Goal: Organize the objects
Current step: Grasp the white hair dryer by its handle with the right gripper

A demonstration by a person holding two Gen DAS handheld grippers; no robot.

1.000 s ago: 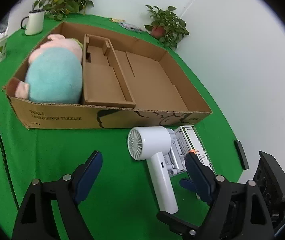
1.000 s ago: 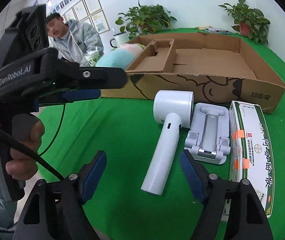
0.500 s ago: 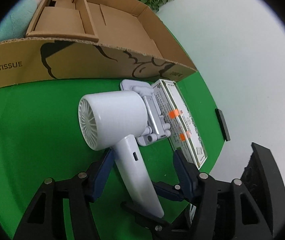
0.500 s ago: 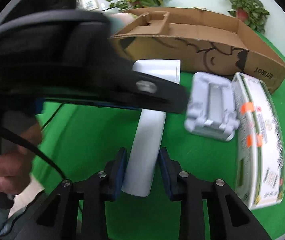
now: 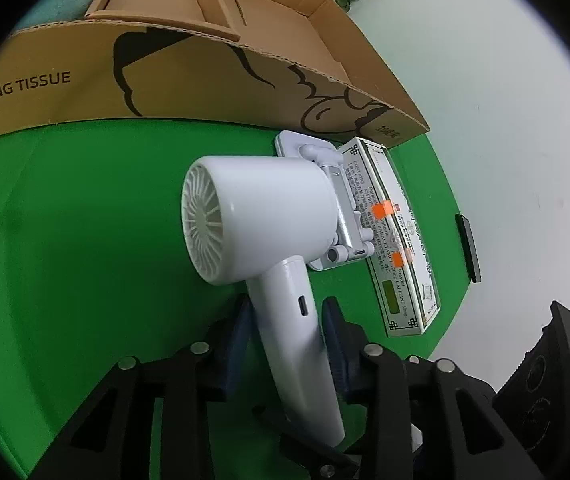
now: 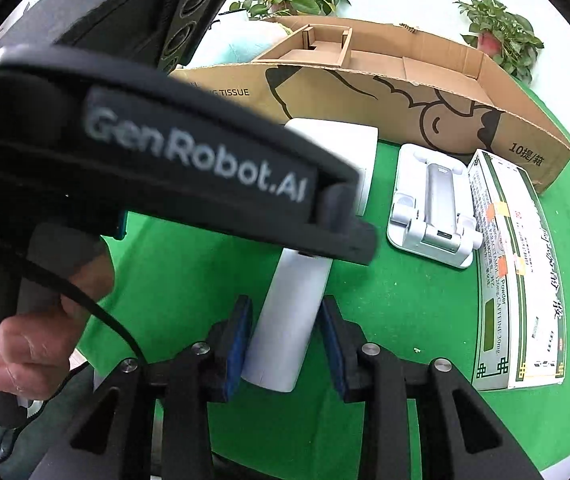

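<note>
A white hair dryer lies on the green tablecloth in front of a long cardboard box. My left gripper is shut on the dryer's handle, just below the barrel. My right gripper is shut on the lower end of the same handle. The left gripper's black body crosses the right wrist view and hides most of the dryer's barrel. A white folding stand and a green-and-white medicine box lie right of the dryer.
The cardboard box holds a cardboard insert and a teal plush toy at its left end. Potted plants stand behind it. A small black object lies beyond the table's right edge. A person's hand holds the left gripper.
Both grippers moved in on the hair dryer and closed on its handle; they were open and apart a second ago. The left gripper's body now blocks much of the right view.
</note>
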